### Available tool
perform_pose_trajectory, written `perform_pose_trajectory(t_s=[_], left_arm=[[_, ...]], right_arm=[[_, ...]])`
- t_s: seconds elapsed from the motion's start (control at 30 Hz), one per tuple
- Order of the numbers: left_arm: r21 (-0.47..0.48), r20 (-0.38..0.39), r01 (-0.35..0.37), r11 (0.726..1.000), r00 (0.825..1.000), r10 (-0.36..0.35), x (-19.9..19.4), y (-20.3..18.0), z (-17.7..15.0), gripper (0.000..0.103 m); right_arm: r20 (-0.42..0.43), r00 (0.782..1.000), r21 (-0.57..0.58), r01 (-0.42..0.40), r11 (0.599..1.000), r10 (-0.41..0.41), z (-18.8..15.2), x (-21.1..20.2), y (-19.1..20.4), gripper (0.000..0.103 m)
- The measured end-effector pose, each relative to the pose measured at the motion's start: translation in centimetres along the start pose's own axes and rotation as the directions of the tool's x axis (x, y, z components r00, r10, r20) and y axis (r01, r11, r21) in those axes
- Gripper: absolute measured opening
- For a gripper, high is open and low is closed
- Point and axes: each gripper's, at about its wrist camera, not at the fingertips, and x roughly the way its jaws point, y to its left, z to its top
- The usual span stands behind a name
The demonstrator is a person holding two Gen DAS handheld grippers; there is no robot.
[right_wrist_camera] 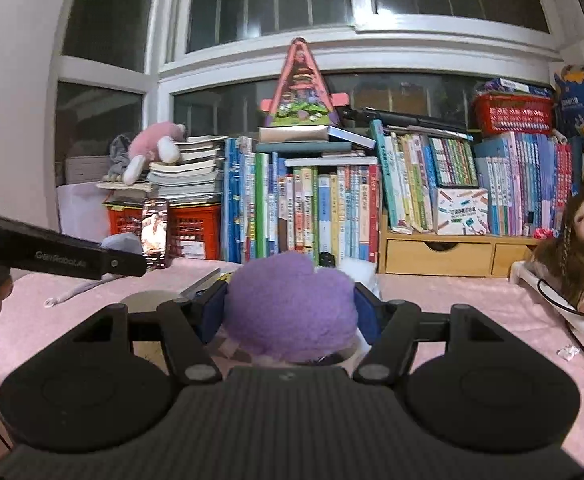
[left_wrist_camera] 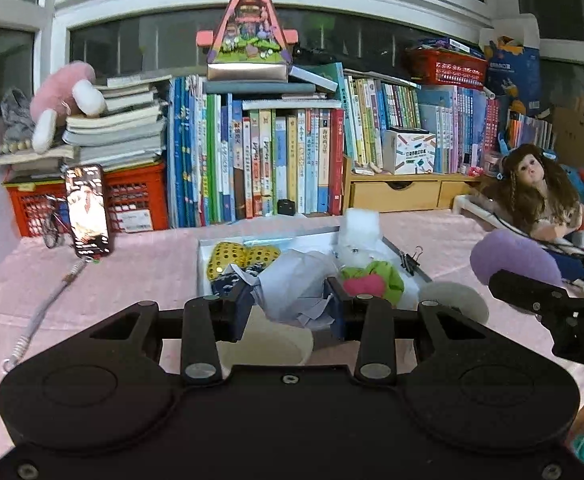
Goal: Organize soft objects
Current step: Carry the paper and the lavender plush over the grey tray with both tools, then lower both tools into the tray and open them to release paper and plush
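Note:
My left gripper [left_wrist_camera: 290,300] is shut on a crumpled white wad [left_wrist_camera: 292,288], paper or cloth, held above the table. Behind it lies a shallow white tray [left_wrist_camera: 407,264] with a yellow sequined piece [left_wrist_camera: 228,258], a pink and green plush [left_wrist_camera: 371,280] and a white foam block [left_wrist_camera: 359,226]. My right gripper [right_wrist_camera: 292,308] is shut on a fuzzy purple plush [right_wrist_camera: 292,304], whose underside is hidden. In the left wrist view the purple plush [left_wrist_camera: 511,256] hangs at the right, beside the tray. The left gripper's finger [right_wrist_camera: 60,258] reaches in from the left of the right wrist view.
A pink cloth [left_wrist_camera: 132,272] covers the table. A cream bowl [left_wrist_camera: 268,346] sits under my left gripper, a pale round disc [left_wrist_camera: 455,300] to its right. A phone [left_wrist_camera: 88,210] stands at the left with a coiled cable. Books [left_wrist_camera: 276,160], red crates and a doll [left_wrist_camera: 539,188] line the back and right.

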Motion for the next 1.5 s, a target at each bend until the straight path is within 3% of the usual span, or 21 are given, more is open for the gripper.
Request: perform_pose_trajectory(t_s=[0.23, 0.6, 0.73, 0.93, 1.0, 1.33, 1.5], left_arm=[[-0.019, -0.083, 0.027, 0.999, 0.996, -0.029, 4.2, 0.4, 2.8, 0.037], [-0.036, -0.252, 0.049, 0.998, 0.966, -0.057, 11.6, 0.3, 6.6, 0.037], [-0.057, -0.325, 0.073, 0.996, 0.942, -0.088, 14.0, 0.4, 7.6, 0.037], [-0.092, -0.451, 0.106, 0.990, 0.882, -0.136, 17.5, -0.1, 7.5, 0.037], [-0.094, -0.481, 0.102, 0.990, 0.867, -0.135, 18.5, -0.4, 7.2, 0.037], [-0.104, -0.582, 0.081, 0.991, 0.803, -0.127, 22.3, -1.7, 5.7, 0.037], [-0.094, -0.604, 0.044, 0.995, 0.792, -0.092, 24.0, -1.6, 5.5, 0.037]], right_arm=[[-0.060, 0.998, 0.035, 0.027, 0.999, -0.025, 2.2, 2.9, -2.3, 0.068], [-0.233, 0.972, 0.042, 0.002, 0.999, 0.008, 5.5, 9.8, -5.2, 0.068], [-0.351, 0.936, 0.050, 0.003, 0.999, 0.015, 6.0, 12.5, -5.8, 0.068], [-0.538, 0.842, 0.032, -0.004, 0.999, 0.021, 5.8, 16.3, -6.8, 0.068], [-0.570, 0.822, 0.003, 0.008, 1.000, -0.005, 5.4, 17.1, -6.9, 0.068], [-0.649, 0.753, -0.106, 0.053, 0.993, -0.109, 3.4, 20.1, -7.1, 0.068], [-0.678, 0.727, -0.110, 0.042, 0.993, -0.106, 2.6, 21.4, -7.3, 0.068]])
